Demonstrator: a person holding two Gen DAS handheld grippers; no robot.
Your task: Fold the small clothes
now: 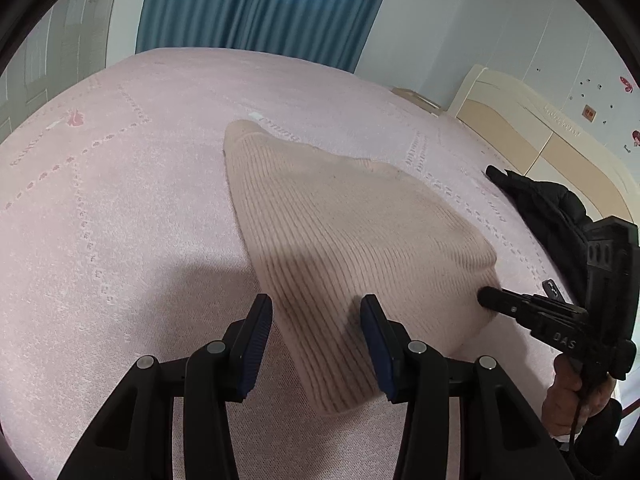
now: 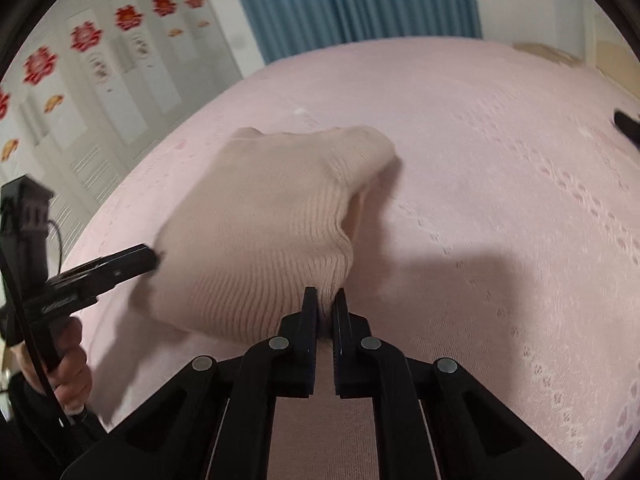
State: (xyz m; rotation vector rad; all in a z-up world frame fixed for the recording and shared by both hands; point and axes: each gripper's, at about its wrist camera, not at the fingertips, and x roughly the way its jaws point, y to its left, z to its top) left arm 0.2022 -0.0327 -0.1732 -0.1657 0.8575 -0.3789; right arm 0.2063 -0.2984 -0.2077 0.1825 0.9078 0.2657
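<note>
A beige ribbed knit garment point(image 1: 340, 240) lies on the pink bedspread point(image 1: 120, 220). My left gripper point(image 1: 316, 312) is open, its fingers straddling the garment's near left edge without closing on it. My right gripper point(image 2: 327, 300) is shut on the garment's near corner point(image 2: 326, 280) and holds the cloth bunched between its fingers. In the left wrist view the right gripper point(image 1: 490, 300) shows at the garment's right edge. In the right wrist view the left gripper point(image 2: 152, 258) shows at the garment's left edge, and the garment point(image 2: 260, 216) is rumpled and raised.
A black jacket point(image 1: 548, 208) lies on the bed at the right, near the cream headboard point(image 1: 520, 120). Blue curtains point(image 1: 260, 4) hang behind the bed. White wardrobe doors point(image 2: 100, 92) with red flower stickers stand at the left.
</note>
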